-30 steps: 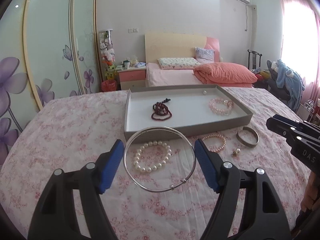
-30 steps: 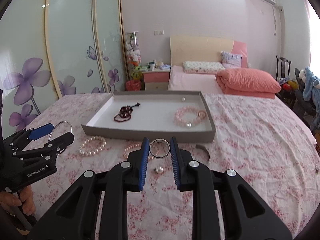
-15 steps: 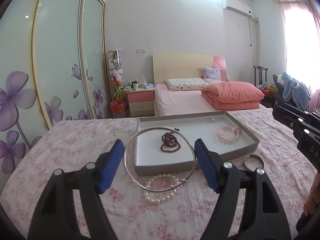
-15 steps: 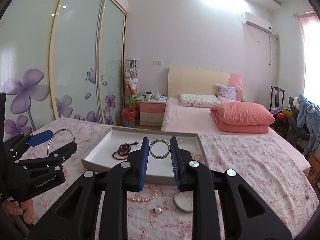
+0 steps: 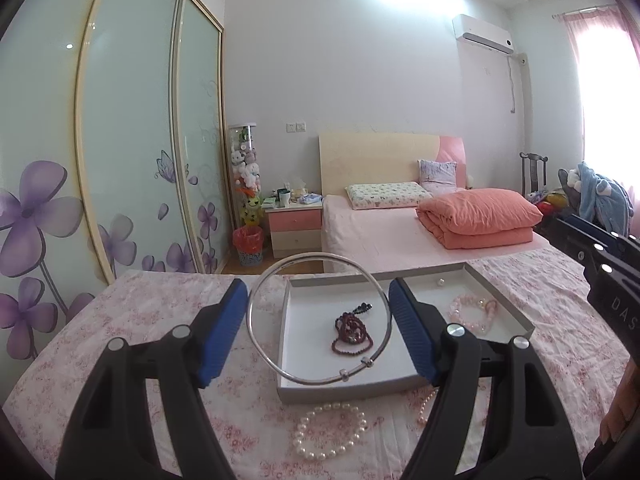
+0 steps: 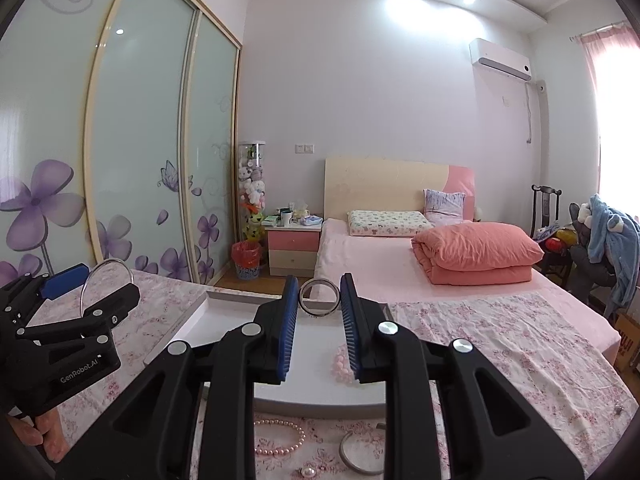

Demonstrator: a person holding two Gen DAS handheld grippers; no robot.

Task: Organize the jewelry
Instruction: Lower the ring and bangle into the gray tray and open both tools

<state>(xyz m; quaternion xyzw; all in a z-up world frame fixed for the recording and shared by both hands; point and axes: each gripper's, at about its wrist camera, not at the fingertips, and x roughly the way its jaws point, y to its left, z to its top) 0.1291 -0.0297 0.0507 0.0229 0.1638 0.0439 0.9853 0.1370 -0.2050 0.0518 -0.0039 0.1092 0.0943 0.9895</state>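
My left gripper (image 5: 318, 320) is shut on a large thin silver bangle (image 5: 256, 344), held in the air over the grey tray (image 5: 344, 394). In the tray lie a dark red bead bracelet (image 5: 352, 330), a pink bead bracelet (image 5: 472, 314) and a small pearl (image 5: 440, 281). My right gripper (image 6: 319, 304) is shut on a small silver bangle (image 6: 308, 307), held above the tray (image 6: 188, 320). The left gripper (image 6: 60, 320) shows at the left of the right wrist view.
On the floral cloth (image 5: 140, 320) in front of the tray lie a white pearl bracelet (image 5: 330, 430), a pink pearl bracelet (image 6: 280, 438), an open silver cuff (image 6: 356, 460) and a loose pearl (image 6: 309, 471). A bed with an orange quilt (image 5: 480, 216) stands behind.
Both grippers have risen from the cloth with their bangles and moved forward toward the tray. The white pearl bracelet, once seen through the large bangle, now lies below it.
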